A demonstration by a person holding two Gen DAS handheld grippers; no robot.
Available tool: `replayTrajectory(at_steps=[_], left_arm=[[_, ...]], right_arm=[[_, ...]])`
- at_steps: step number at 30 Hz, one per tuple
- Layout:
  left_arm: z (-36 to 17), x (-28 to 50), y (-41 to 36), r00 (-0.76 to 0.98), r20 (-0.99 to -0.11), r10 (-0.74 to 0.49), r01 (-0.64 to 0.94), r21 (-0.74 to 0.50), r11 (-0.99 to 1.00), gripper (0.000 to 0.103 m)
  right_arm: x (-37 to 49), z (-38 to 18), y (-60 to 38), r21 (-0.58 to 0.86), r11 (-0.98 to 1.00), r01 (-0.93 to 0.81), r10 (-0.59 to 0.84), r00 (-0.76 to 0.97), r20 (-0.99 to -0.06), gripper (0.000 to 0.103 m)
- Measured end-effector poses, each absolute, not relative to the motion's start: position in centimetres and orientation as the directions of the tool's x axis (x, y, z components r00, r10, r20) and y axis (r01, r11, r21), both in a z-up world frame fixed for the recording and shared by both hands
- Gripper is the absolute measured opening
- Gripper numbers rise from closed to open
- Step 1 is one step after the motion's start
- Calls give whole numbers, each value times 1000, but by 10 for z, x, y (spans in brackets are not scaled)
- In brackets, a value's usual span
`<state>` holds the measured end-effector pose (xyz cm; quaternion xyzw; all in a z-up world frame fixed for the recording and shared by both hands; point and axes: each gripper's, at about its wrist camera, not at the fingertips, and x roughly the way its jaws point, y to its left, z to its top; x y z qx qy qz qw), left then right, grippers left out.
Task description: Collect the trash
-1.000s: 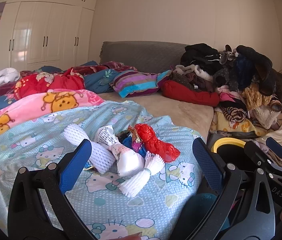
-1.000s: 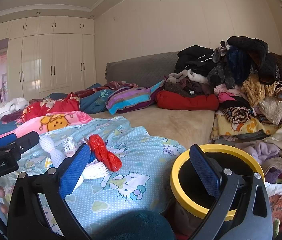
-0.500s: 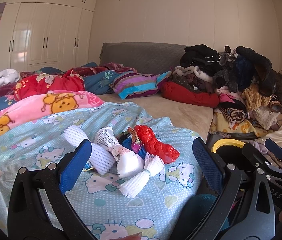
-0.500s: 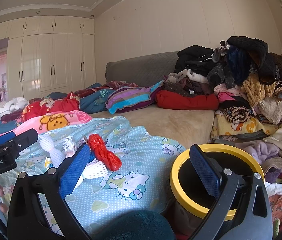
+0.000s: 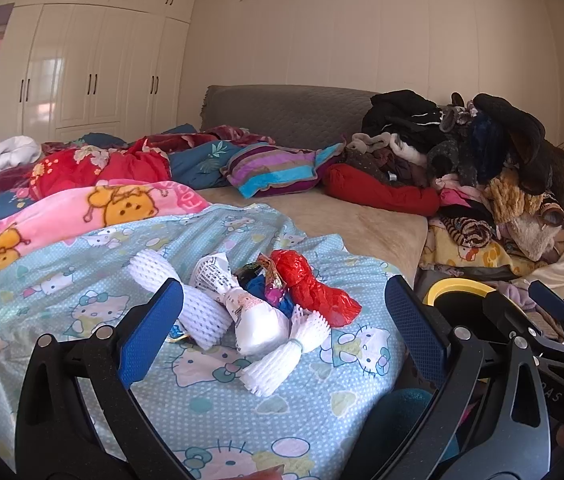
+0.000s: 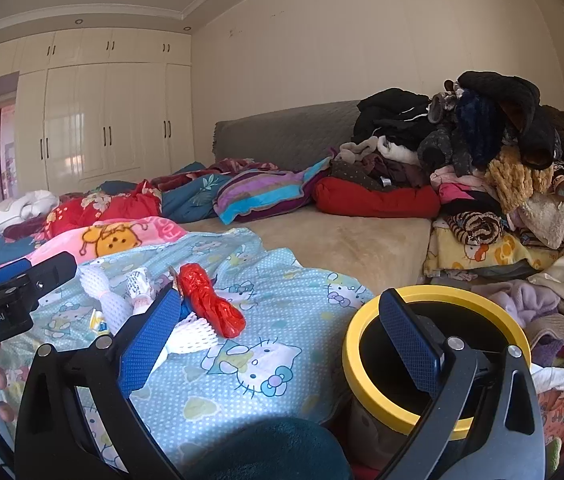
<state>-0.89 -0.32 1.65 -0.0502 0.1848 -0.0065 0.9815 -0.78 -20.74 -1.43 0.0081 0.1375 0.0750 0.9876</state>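
A small heap of trash lies on the light blue cartoon-cat blanket [image 5: 218,408]: a crumpled red plastic bag [image 5: 313,292], white foam fruit nets [image 5: 186,300], a white printed wrapper [image 5: 258,320] and some coloured wrappers. My left gripper [image 5: 282,328] hovers open just in front of the heap, with nothing between its blue pads. In the right wrist view the red bag [image 6: 210,304] and the nets [image 6: 106,304] lie left of centre. My right gripper [image 6: 278,340] is open too, its right finger over the yellow-rimmed black bin [image 6: 361,384] beside the bed.
A tall pile of clothes [image 6: 493,168] fills the bed's right side. Pillows and folded blankets [image 5: 94,208] lie at the back and left. The beige mattress [image 6: 341,248] shows in the middle. A dark teal cushion [image 6: 278,452] sits low in front. White wardrobes [image 5: 82,76] line the far wall.
Both grippers have barely shifted; the left wrist view has crept slightly up and forward. The trash heap and the bin stay where they were.
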Motion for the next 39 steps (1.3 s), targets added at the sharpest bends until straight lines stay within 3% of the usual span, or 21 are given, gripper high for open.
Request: replayTrajectory(at_steps=[22, 28, 39], left_arm=[[2, 8, 51, 920, -388, 57, -125, -154, 980, 92], [-6, 24, 72, 904, -418, 90, -173, -166, 971, 92], [-31, 66, 115, 873, -487, 23, -186, -289, 939, 92]], right_arm=[[30, -7, -142, 11, 918, -397, 377, 861, -342, 97], [53, -9, -131, 15, 907, -421, 394, 834, -387, 97], [120, -27, -140, 34, 911, -411, 372, 783, -498, 97]])
